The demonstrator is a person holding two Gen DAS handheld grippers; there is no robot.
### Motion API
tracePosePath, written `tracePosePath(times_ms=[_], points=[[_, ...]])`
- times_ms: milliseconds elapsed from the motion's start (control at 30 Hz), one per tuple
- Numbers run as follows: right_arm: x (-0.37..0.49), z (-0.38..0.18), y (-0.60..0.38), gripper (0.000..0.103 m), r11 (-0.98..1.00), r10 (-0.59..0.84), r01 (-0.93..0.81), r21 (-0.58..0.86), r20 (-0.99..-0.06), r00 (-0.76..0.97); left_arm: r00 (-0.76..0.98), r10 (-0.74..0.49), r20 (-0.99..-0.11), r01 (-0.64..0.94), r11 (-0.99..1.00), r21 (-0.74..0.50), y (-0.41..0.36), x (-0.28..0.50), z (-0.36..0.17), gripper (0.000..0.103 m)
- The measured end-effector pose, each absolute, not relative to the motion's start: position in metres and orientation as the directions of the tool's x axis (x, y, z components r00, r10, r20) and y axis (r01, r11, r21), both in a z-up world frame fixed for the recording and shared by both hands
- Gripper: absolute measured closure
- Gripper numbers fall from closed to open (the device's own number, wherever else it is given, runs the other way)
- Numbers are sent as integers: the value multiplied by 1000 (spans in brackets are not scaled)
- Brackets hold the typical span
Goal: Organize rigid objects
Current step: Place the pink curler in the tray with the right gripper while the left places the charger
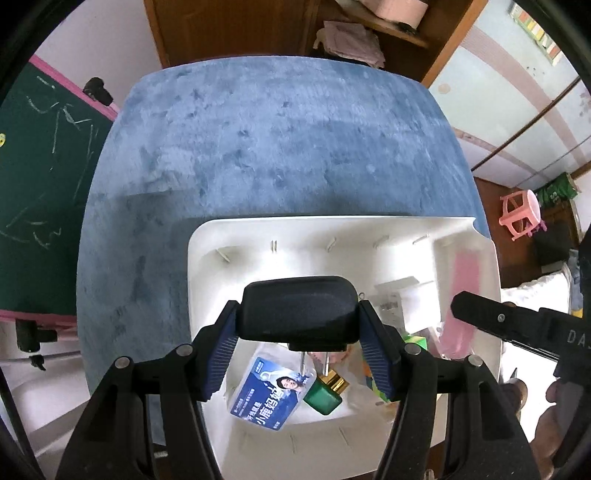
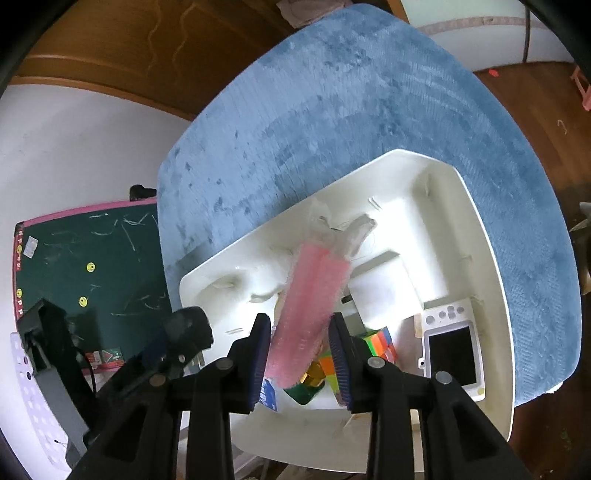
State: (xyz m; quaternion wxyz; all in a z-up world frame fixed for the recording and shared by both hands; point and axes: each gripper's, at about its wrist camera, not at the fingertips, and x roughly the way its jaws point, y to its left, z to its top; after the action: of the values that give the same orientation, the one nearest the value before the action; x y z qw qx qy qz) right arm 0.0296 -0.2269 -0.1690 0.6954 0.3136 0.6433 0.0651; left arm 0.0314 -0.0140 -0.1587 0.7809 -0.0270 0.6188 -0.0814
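Observation:
My left gripper (image 1: pixel 298 338) is shut on a black power adapter (image 1: pixel 299 308) with its prongs down, held above the white bin (image 1: pixel 207 236). My right gripper (image 2: pixel 300 356) is shut on a pink bubble-wrapped packet (image 2: pixel 310 306), held tilted over the same bin (image 2: pixel 476 221). In the bin lie a blue card (image 1: pixel 271 391), a green bottle with a gold cap (image 1: pixel 325 393), a colour cube (image 2: pixel 376 341), a white box (image 2: pixel 380 291) and a white handheld device with a dark screen (image 2: pixel 452 345). The left gripper with the adapter (image 2: pixel 186 328) also shows in the right wrist view.
The bin stands on a blue plush table cover (image 1: pixel 277 140). A green chalkboard (image 1: pixel 40 177) stands to the left. A wooden cabinet (image 1: pixel 388 33) is behind the table and a pink stool (image 1: pixel 521 214) stands on the floor at right.

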Motion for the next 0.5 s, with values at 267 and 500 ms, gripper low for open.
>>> tracePosePath(times_ms=[267, 500], points=[[26, -153, -225, 41, 818, 473, 268, 509, -861, 190, 302, -146, -942, 70, 989, -131, -6, 24, -134, 17], [12, -104, -217, 41, 916, 340, 111, 386, -892, 297, 340, -176, -924, 80, 984, -158, -3, 9, -103, 17]])
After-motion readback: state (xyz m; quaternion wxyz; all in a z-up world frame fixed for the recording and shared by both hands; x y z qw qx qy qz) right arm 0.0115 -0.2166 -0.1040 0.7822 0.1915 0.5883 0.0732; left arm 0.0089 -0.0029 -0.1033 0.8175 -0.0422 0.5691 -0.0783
